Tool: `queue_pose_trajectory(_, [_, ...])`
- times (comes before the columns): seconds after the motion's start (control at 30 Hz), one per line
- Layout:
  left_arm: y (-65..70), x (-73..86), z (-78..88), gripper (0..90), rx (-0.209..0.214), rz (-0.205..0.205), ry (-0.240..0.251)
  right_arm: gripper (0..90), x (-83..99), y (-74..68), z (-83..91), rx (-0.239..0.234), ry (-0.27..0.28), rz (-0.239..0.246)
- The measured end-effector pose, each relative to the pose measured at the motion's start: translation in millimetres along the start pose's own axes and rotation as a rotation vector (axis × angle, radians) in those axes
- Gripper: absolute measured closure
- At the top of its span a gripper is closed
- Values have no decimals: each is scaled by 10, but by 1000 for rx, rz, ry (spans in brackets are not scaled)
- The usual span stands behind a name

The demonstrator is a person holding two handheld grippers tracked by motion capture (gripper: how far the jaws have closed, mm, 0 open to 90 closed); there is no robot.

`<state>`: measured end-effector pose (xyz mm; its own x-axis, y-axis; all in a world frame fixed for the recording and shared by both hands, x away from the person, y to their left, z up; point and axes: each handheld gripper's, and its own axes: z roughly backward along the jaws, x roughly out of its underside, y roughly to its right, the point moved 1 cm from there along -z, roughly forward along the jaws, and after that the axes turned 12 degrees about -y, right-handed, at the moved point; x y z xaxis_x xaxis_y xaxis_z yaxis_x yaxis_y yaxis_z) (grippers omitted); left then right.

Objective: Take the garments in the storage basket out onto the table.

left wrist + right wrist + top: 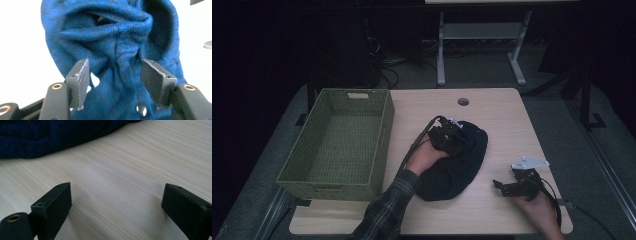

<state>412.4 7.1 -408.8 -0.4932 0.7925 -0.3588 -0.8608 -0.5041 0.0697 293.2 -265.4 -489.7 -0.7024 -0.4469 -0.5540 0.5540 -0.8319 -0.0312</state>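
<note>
Now we see the left gripper [115, 80] over the blue knit [117, 45] mid-table [502, 210], jaws spread, bunched fabric between them unpinched; right gripper [116, 205] spread, nearby.

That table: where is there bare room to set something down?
The table is bare along its far edge around the round hole, and down the right side past the blue knit garment. The green woven basket is empty too. The middle is crowded: the left gripper sits on the garment.

Left tongs [455, 131] gape, apparently gripping nothing; right tongs [498, 186] rest low, jaws wide.
</note>
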Motion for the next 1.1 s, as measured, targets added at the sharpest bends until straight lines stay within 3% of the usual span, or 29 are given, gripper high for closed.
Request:
queue_pose_trajectory(0.1, [-4,115,168,395,-1,14,23,88,0,-1,0,-1,1,-1])
queue_pose_trajectory(0.17, [-3,209,249,453,-5,31,35,88,0,0,0,0,0,0])
queue_pose_trajectory(0.33, [-11,470,370,693,-13,59,38,88,0,0,0,0,0,0])
queue_pose_trajectory(0.43, [18,612,355,845,-29,64,17,89,0,0,0,0,0,0])
queue_pose_trajectory(0.5, [37,694,324,897,-34,66,-5,89,0,0,0,0,0,0])
queue_pose_trajectory(0.67, [140,945,185,898,-50,74,-46,88,0,0,0,0,0,-1])
queue_pose_trajectory(0.8, [204,1101,121,898,-66,72,-45,89,-1,4,-1,2,2,4])
queue_pose_trajectory(0.97, [199,1209,14,898,-66,80,-68,97,6,5,9,5,1,2])
queue_pose_trajectory(1.1, [223,1250,-36,897,-61,87,-75,168,-20,7,46,-2,-28,0])
